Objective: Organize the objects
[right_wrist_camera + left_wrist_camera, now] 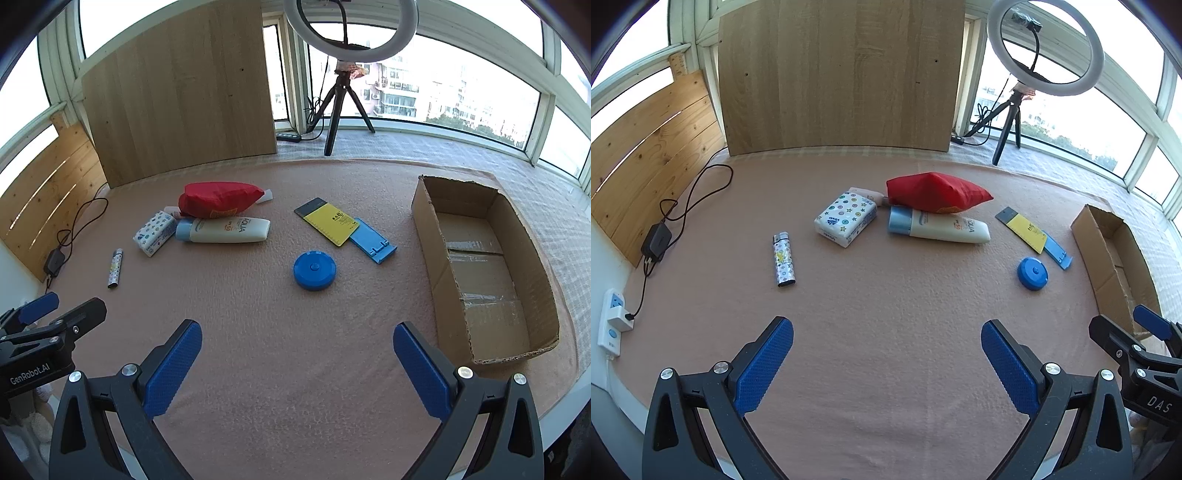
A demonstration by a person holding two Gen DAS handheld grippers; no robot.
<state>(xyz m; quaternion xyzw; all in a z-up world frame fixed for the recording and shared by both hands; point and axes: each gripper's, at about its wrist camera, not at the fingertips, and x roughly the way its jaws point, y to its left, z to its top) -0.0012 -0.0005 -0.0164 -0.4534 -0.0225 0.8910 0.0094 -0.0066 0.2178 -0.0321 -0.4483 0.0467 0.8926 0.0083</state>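
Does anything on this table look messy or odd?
Yes: the red pouch lies piled on the sunscreen tube, and the yellow card overlaps the blue stand. The cardboard box holds nothing, and its torn edges look ragged.

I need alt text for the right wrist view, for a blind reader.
An open right gripper hovers over a pink cloth holding a blue round case, a sunscreen tube and a red pouch; an empty cardboard box sits right.

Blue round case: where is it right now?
The blue round case lies on the pink mat, centre of the right wrist view, just in front of the yellow card and blue stand, left of the cardboard box.
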